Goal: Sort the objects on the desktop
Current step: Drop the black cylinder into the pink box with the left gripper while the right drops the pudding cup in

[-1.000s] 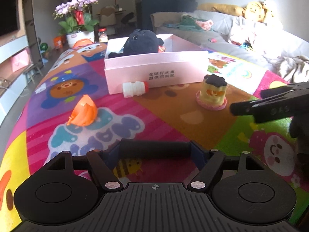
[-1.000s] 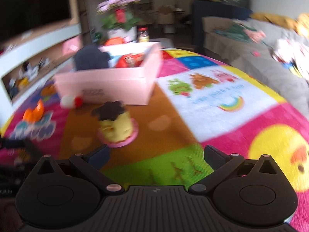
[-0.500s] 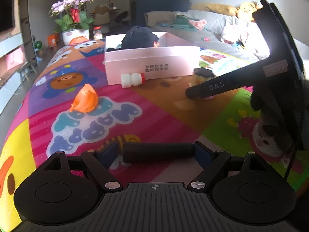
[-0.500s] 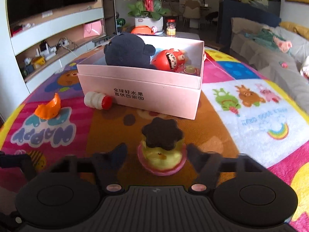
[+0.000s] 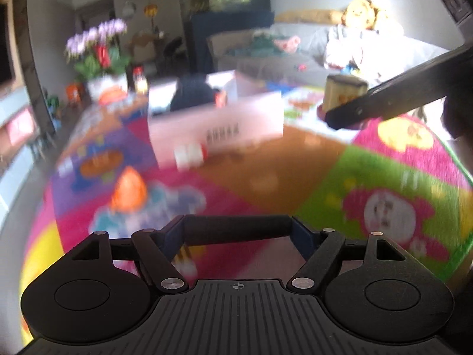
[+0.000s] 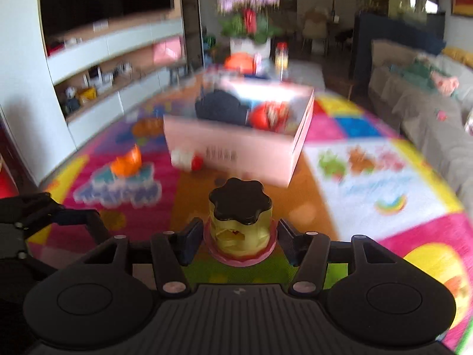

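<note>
The right gripper [image 6: 240, 244] now has its fingers clamped on the yellow pudding toy [image 6: 241, 224], one pad pressed to each side just above the pink base, whereas a second ago they stood wide apart with the toy sitting ahead on the surface [image 6: 310, 195]. In the left wrist view the toy [image 5: 344, 94] hangs clear of the mat beside the dark right finger [image 5: 384, 100], higher in the picture than half a second ago, when it rested on the orange patch. The left gripper [image 5: 238, 230] holds a black cylinder [image 5: 236, 229] crosswise between its fingers, as it did a second ago, and its jaws are closing on it at this moment. The pink box [image 6: 236, 151] stands where it did, with the dark plush [image 6: 221, 109] and the red doll [image 6: 270, 115] inside; the small white bottle with a red cap [image 6: 186, 159] lies against its front wall, and the orange piece [image 6: 127, 162] lies well to the left. Both views are far more blurred than before. The dark print on the box front is too smeared to read, and the big letters on the mat [image 6: 118, 190] cannot be made out either.
</note>
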`<act>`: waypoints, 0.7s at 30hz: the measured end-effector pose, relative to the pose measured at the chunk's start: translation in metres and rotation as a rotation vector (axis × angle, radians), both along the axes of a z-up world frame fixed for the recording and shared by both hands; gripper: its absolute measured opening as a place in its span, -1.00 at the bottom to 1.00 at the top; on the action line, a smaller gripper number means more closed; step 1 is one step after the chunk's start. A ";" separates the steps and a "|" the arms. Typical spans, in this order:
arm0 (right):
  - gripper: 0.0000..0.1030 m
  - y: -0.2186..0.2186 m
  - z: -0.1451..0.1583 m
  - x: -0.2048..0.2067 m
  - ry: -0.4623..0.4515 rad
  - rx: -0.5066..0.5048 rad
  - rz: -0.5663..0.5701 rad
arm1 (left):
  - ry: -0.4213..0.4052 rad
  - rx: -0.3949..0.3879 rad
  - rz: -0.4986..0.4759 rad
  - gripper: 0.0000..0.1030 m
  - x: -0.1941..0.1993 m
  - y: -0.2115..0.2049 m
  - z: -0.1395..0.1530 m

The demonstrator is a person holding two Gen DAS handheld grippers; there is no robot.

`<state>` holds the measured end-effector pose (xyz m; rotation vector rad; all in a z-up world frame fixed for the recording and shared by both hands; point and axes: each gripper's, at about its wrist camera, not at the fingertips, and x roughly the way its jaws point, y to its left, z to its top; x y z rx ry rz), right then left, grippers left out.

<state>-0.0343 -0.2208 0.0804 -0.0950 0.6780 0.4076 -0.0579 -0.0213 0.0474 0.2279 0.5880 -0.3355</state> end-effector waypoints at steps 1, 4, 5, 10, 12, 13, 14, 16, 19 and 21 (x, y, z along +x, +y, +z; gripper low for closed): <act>0.08 -0.005 0.012 -0.004 -0.035 0.018 -0.001 | -0.034 0.006 -0.005 0.56 0.003 -0.003 0.010; 0.08 -0.021 0.049 -0.017 -0.137 0.073 0.004 | -0.143 0.025 -0.025 0.56 0.019 -0.016 0.037; 0.08 -0.025 0.059 -0.022 -0.172 0.079 0.003 | -0.174 0.032 -0.031 0.56 0.028 -0.021 0.044; 0.08 -0.044 0.088 -0.027 -0.293 0.074 -0.041 | -0.269 0.020 -0.043 0.57 0.089 -0.053 0.074; 0.08 -0.052 0.091 -0.020 -0.301 0.079 -0.071 | -0.307 -0.007 -0.004 0.63 0.117 -0.062 0.081; 0.08 -0.055 0.092 -0.014 -0.299 0.081 -0.087 | -0.306 -0.016 0.014 0.80 0.130 -0.065 0.084; 0.08 -0.058 0.092 -0.009 -0.294 0.083 -0.103 | -0.291 -0.028 0.029 0.85 0.141 -0.064 0.086; 0.08 -0.062 0.091 -0.002 -0.287 0.083 -0.124 | -0.268 -0.095 0.045 0.88 0.145 -0.051 0.090; 0.08 -0.065 0.085 0.007 -0.269 0.081 -0.126 | -0.258 -0.132 0.079 0.94 0.130 -0.023 0.079; 0.08 -0.064 0.081 0.018 -0.240 0.086 -0.125 | -0.226 -0.130 0.118 0.94 0.119 -0.004 0.063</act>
